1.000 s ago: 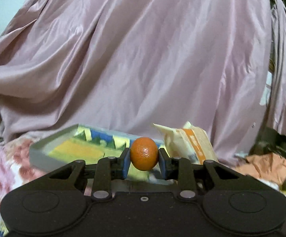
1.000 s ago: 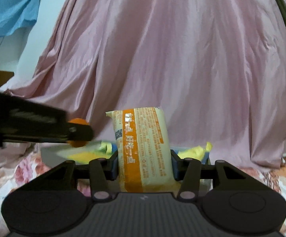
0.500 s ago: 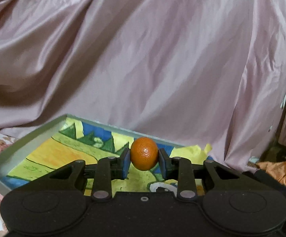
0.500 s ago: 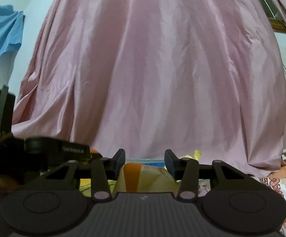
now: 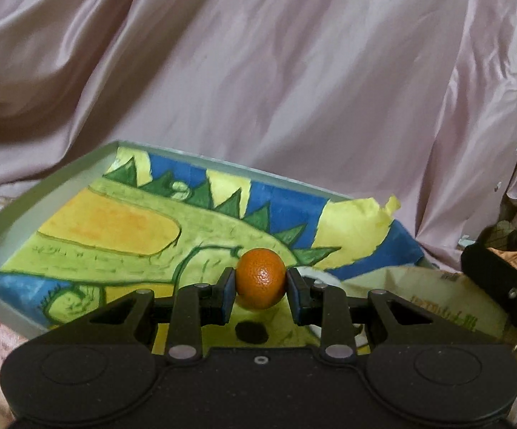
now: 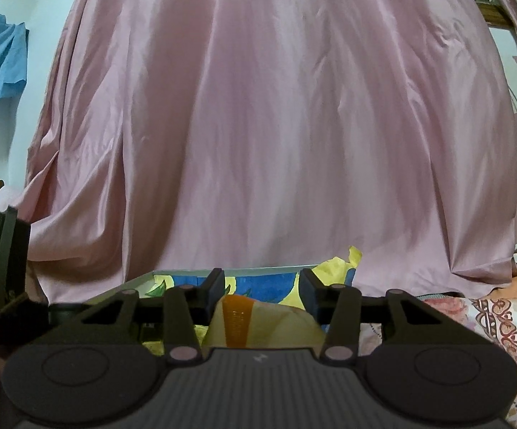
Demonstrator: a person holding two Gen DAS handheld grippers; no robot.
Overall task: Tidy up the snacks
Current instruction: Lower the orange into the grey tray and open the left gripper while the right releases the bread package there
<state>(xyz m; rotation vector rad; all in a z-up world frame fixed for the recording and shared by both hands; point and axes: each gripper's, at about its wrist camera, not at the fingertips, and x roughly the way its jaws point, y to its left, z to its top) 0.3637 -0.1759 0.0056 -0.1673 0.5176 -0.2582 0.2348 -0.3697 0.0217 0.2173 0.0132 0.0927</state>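
We see a small orange (image 5: 260, 278) clamped in the left tool (image 5: 260, 287), above the grey tray (image 5: 40, 193) lined with a painted sheet (image 5: 122, 236). A snack packet (image 6: 258, 321) lies in the tray between the right tool's (image 6: 260, 293) parted fingers; pink drapery (image 6: 276, 125) hangs behind.

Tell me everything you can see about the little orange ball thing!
It is a small round orange fruit, like a mandarin, with bright, dimpled, slightly shiny skin. The left gripper pinches it, one dark pad pressing on each side. It looks whole and unpeeled. It is held above a grey tray lined with a colourful painted paper; whether it touches the paper cannot be told.
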